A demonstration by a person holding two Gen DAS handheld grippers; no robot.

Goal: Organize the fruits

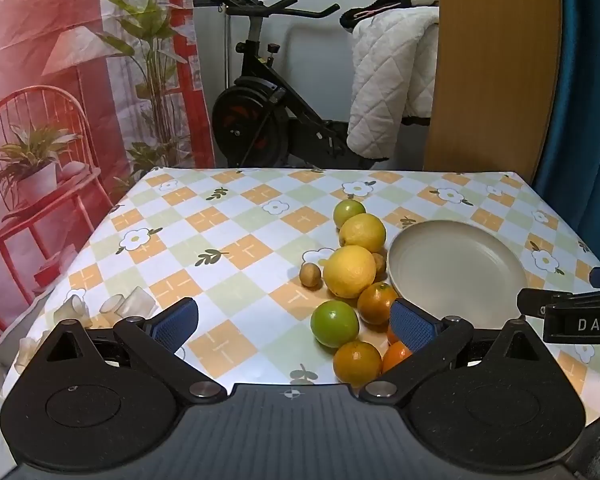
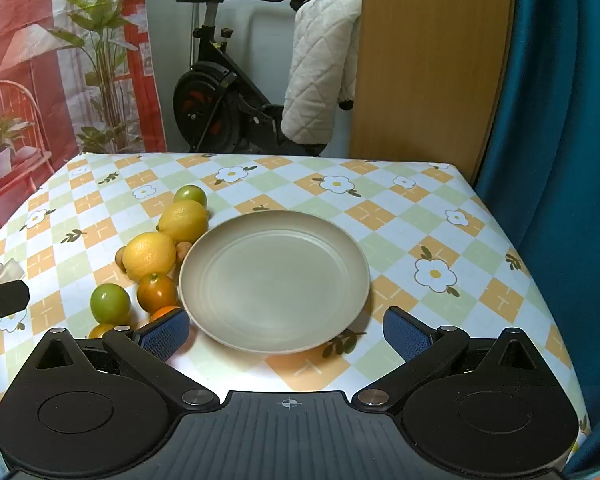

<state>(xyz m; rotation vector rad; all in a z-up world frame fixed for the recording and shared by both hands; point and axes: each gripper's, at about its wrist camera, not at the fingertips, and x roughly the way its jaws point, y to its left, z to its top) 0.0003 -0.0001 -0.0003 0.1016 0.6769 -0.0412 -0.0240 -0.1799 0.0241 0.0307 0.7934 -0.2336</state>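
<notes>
My left gripper (image 1: 295,324) stands with jaws wide apart, nothing between the pads; my right gripper (image 2: 285,332) likewise, hovering over the near rim of the empty plate (image 2: 275,280). In the right wrist view the fruits lie in a row at centre left, just beside the plate: two lemons (image 2: 149,256), green limes (image 2: 109,303), oranges (image 2: 157,292), small brown fruits (image 1: 310,275). All rest on the checked tablecloth (image 1: 219,248).

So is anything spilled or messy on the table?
Nothing is spilled or broken. The one odd thing: the plate has no fruit on it, while the lemons, limes and oranges sit loose on the tablecloth along its left side. Both grippers are open and hold nothing.
</notes>
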